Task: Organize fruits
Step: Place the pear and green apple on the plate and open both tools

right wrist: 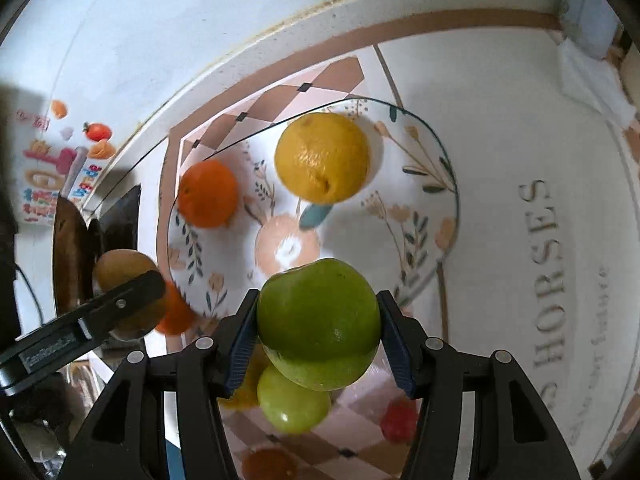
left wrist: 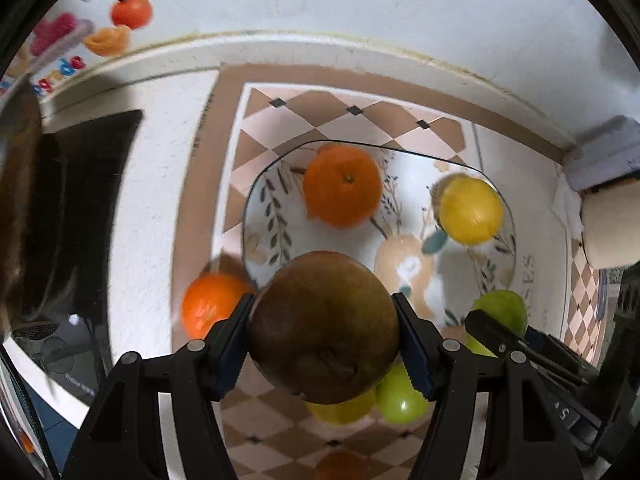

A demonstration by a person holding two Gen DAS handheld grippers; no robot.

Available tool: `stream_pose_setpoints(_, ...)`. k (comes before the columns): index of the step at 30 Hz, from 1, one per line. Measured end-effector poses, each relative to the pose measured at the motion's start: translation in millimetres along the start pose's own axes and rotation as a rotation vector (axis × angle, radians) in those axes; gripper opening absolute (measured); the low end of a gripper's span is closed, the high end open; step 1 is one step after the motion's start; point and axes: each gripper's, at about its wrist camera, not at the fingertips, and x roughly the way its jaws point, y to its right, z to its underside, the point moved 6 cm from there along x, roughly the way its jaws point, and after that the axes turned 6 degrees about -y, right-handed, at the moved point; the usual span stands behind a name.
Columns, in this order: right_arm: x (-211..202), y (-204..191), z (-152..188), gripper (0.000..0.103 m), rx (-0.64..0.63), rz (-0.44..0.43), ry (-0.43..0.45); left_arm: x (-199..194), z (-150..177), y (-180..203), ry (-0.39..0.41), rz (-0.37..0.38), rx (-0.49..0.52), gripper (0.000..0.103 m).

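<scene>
My left gripper (left wrist: 324, 320) is shut on a brown round fruit (left wrist: 324, 328) and holds it above the near rim of a floral plate (left wrist: 412, 272). The plate holds an orange (left wrist: 342, 186) and a yellow citrus (left wrist: 470, 210). My right gripper (right wrist: 318, 328) is shut on a green apple (right wrist: 318, 322) above the plate's near edge (right wrist: 436, 264); the orange (right wrist: 208, 194) and yellow citrus (right wrist: 322, 158) lie beyond it. The left gripper with the brown fruit (right wrist: 116, 270) shows at the left of the right wrist view.
Loose fruit lies on the checkered mat near the plate: an orange (left wrist: 208, 304), a second green apple (right wrist: 292, 400), a yellow fruit (left wrist: 342, 410) and a red fruit (right wrist: 400, 420). A dark object (left wrist: 80, 208) stands at the left. The wall is behind.
</scene>
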Motion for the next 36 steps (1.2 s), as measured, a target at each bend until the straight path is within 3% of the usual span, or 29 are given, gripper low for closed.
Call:
stream_pose_setpoints(6,24,-2,-14,0.060,0.008,-0.038,-0.029,35,-18,-5,-0.111,0.080,-0.074,0.064)
stream_pose_setpoints(13,38,-2,-20,0.061,0.027,-0.063,-0.073,54,-18,-5,-0.160,0.094,-0.084,0.064)
stream_pose_setpoints(16,38,-3,-21,0.073,0.027,-0.079,-0.084,60,-20,-4,-0.173,0.123,-0.097,0.064)
stream_pose_setpoints(18,33,-6,-21,0.074,0.013,-0.075,-0.079,63,-21,-5,-0.185,0.136,-0.102,0.068)
stream_pose_setpoints(23,18,-11,-17,0.079,-0.042,0.008,-0.059,50,-22,-3,-0.126,0.114,-0.076,0.087)
stream_pose_setpoints(26,12,-12,-13,0.091,-0.064,0.071,-0.045,41,-23,-3,-0.103,0.096,-0.067,0.089)
stream_pose_setpoints(28,6,-11,-8,0.093,-0.088,0.131,-0.030,34,-20,-4,-0.082,0.070,-0.051,0.089)
stream_pose_setpoints(36,-21,-12,5,0.094,-0.119,0.254,0.041,-2,3,-12,0.043,-0.057,-0.013,0.089)
